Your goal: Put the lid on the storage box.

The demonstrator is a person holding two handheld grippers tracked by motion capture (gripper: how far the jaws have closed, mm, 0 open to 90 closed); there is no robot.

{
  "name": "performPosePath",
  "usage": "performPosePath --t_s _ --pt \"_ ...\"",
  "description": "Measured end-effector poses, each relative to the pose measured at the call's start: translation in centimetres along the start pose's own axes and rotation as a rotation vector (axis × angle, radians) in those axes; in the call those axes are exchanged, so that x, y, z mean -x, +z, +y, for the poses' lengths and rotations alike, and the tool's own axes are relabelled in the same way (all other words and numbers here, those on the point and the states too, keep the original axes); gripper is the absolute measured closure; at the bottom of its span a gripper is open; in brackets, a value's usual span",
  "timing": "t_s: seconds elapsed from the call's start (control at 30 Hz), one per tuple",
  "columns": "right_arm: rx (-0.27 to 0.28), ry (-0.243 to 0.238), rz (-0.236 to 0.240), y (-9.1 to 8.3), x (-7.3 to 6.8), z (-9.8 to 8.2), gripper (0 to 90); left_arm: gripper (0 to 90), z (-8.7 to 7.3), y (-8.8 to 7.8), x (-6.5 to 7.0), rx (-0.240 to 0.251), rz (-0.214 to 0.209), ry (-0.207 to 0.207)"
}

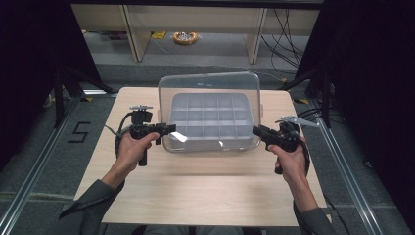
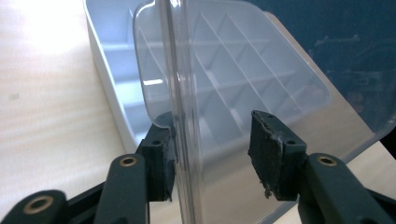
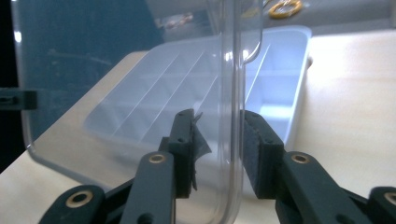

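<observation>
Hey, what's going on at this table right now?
A person is holding a clear plastic lid above a pale divided organizer tray that sits on the wooden table. The left gripper has the lid's left edge between its jaws, and the right gripper has its right edge. The lid is tilted up, its far edge high, with the tray's empty compartments visible through it. In the right gripper view the jaws look pressed on the lid's rim; in the left gripper view one pad stands off it.

A pale wooden counter stands on grey floor; beyond it, an orange coil and black cables.
</observation>
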State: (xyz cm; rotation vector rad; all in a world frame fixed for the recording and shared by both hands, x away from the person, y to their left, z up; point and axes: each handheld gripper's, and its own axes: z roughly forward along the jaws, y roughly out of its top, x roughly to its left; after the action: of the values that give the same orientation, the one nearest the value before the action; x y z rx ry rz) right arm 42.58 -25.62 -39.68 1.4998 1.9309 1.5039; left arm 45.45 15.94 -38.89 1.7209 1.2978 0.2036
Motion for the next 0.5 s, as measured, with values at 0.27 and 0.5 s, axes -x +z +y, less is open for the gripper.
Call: performPosePath --t_s 0.27,0.5 --pt "-0.008 0.002 -0.065 2.8 2.0 2.4 65.2 50.1 1.9 2.9 -0.9 0.003 0.017 -0.036" --pt "-0.027 0.086 -0.069 4.7 2.7 1.8 64.4 50.2 2.4 4.0 -1.8 0.017 0.021 -0.054"
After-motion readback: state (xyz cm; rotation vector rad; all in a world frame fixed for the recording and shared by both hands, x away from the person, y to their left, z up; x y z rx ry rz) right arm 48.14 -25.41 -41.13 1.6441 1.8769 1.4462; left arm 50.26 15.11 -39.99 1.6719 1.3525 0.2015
